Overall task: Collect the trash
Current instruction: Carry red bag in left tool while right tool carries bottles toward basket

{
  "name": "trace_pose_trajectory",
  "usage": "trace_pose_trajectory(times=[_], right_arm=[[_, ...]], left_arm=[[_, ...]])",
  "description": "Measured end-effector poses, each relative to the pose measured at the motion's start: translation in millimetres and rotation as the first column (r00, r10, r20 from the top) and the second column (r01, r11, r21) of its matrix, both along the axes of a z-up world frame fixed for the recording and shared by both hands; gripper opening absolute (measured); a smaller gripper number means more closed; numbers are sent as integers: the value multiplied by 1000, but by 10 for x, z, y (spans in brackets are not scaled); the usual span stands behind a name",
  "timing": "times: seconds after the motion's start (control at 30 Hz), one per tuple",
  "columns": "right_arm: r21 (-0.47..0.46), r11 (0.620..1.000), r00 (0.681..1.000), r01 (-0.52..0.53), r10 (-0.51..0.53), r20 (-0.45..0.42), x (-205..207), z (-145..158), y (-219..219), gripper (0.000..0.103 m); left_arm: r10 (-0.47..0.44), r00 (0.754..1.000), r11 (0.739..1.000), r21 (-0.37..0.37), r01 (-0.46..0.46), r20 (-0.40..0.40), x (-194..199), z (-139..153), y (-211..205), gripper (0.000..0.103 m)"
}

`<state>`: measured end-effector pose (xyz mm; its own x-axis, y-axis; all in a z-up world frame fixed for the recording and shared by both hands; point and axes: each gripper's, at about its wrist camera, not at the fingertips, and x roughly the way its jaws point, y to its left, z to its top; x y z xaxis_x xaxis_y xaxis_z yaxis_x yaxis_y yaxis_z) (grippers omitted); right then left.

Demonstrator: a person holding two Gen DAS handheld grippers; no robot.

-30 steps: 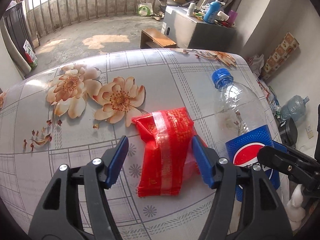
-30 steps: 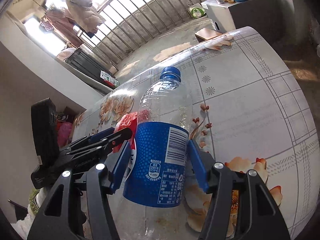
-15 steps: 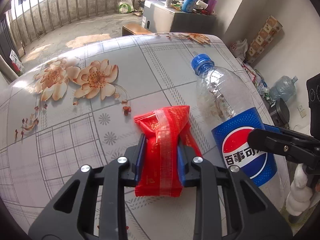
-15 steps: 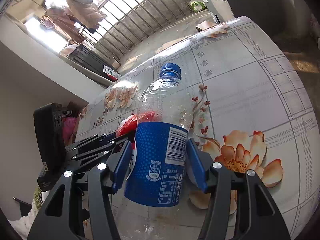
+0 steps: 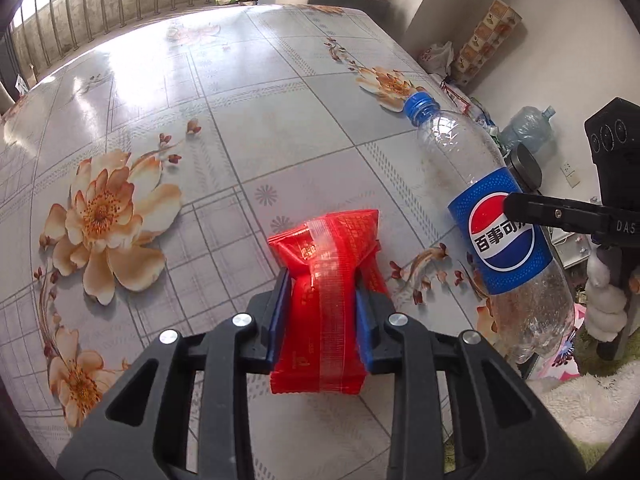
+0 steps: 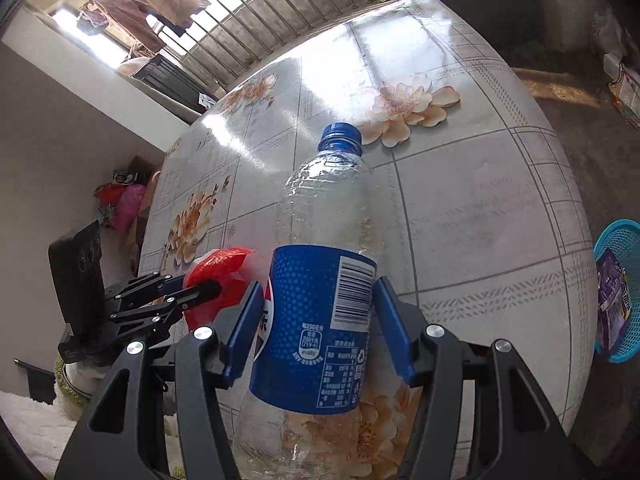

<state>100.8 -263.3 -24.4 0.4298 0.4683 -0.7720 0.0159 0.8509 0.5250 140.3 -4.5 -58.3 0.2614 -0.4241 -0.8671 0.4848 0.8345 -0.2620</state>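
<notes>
Where railings stand, floral table [image 5: 248,92] gleams.

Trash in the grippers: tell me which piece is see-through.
The Pepsi bottle, clear plastic with a blue cap and label, between the right gripper fingers. The wrapper in the left gripper is red.

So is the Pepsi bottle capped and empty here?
Capped: the blue cap sits on the Pepsi bottle. Practically empty: the table pattern shows through its clear body, with only residue low down.
</notes>
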Motion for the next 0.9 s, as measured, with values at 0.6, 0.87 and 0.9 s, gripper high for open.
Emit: trace_pose_trajectory(times=[0.6, 0.87, 0.9], right_arm=[[-71, 997, 995, 43, -49, -84, -216, -76, 172, 67], [-81, 996, 993, 31, -40, -113, -169, -155, 297, 67], [-82, 996, 993, 33, -42, -113, -165, -158, 300, 67]], left_arm=[[42, 991, 996, 77, -52, 126, -298, -37, -98, 36], [31, 990, 996, 82, -42, 141, -336, -39, -114, 36], [29, 989, 996, 84, -41, 143, -334, -43, -120, 36]])
